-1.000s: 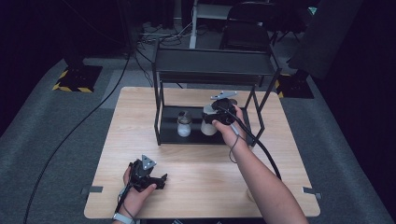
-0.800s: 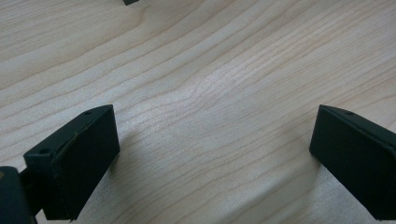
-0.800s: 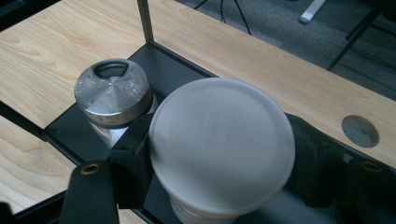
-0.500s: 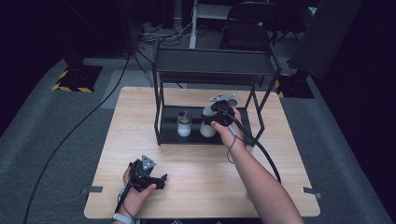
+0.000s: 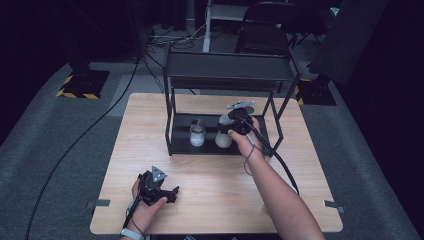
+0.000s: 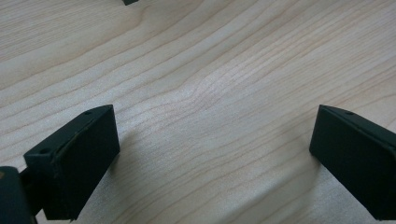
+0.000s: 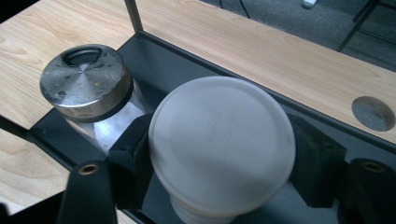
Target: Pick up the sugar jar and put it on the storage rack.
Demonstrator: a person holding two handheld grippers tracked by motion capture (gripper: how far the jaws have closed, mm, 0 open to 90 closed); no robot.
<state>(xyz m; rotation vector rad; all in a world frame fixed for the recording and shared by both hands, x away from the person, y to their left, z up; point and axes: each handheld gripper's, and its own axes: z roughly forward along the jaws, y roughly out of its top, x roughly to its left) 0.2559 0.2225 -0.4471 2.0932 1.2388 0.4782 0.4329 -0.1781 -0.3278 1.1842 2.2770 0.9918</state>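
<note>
Centrally, a black metal rack (image 5: 227, 70) stands on the wooden table (image 5: 210, 200), and its bottom shelf (image 7: 163, 60) carries two containers. The white-lidded jar (image 7: 222, 140) sits toward the rack's right end; a glass shaker (image 7: 86, 88) with a metal cap stands just beside it, toward the rack's left post. The right gripper (image 5: 235, 122) reaches into the rack from the front, its jaws on either side of the jar below the lid; they have just been opening, and whether the pads press on the jar cannot be told. The left gripper (image 5: 159, 189) rests on the table well in front of the rack, jaws spread wide with bare wood between them.
</note>
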